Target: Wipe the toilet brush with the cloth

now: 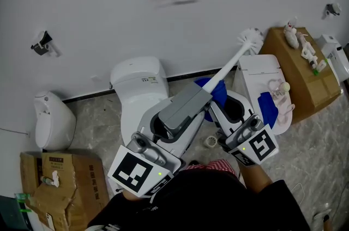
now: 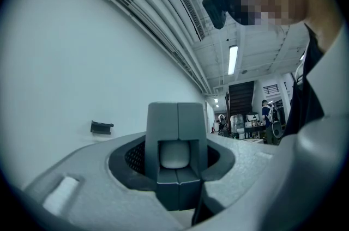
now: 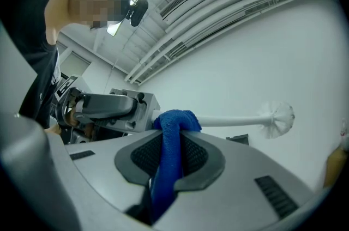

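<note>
A white toilet brush (image 1: 240, 55) slants up to the right, its bristle head (image 1: 252, 36) near the wall. My left gripper (image 1: 192, 103) is shut on the lower end of the handle; the white handle end (image 2: 174, 154) shows between its closed jaws. A blue cloth (image 1: 219, 91) is wrapped over the handle just beyond the left gripper. My right gripper (image 1: 221, 110) is shut on this cloth (image 3: 169, 159), which drapes over the handle (image 3: 229, 121). The brush head (image 3: 278, 118) points away to the right in the right gripper view.
A white toilet (image 1: 139, 85) stands below left of the grippers, a second one with its tank (image 1: 262, 67) to the right, a blue rag (image 1: 267, 107) on it. Cardboard boxes sit at right (image 1: 305, 74) and lower left (image 1: 60, 181). A tape roll (image 1: 211, 141) lies on the floor.
</note>
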{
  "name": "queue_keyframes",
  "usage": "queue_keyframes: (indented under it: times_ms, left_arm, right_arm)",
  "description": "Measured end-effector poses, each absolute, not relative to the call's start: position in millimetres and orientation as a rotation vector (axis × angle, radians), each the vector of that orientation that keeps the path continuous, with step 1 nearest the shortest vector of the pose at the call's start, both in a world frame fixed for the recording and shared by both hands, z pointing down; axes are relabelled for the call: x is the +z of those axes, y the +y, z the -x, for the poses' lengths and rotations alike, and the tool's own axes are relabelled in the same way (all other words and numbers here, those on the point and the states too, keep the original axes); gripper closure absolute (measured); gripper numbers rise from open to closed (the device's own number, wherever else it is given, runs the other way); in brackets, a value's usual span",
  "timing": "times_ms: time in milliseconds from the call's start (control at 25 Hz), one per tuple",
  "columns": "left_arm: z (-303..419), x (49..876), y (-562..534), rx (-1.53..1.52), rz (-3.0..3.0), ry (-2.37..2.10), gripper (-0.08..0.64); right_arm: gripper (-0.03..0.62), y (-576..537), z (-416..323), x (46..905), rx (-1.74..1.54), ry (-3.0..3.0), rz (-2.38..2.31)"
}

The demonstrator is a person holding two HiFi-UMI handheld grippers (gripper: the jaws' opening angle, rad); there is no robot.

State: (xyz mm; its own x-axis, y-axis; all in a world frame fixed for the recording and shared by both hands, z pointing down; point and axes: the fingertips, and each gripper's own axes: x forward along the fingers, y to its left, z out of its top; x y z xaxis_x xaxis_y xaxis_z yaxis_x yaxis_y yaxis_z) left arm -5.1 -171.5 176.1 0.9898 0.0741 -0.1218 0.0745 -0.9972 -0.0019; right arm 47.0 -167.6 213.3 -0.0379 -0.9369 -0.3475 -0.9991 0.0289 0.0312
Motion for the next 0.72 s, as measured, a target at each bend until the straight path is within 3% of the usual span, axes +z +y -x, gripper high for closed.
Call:
queue_keyframes:
  times_ms: [720]
  left_arm:
    - [4,180,-172,-0.184,-3.136,0.123,0.39]
  right_arm:
    - [0.526,-169,-59,218,0.356,2.035,2.026]
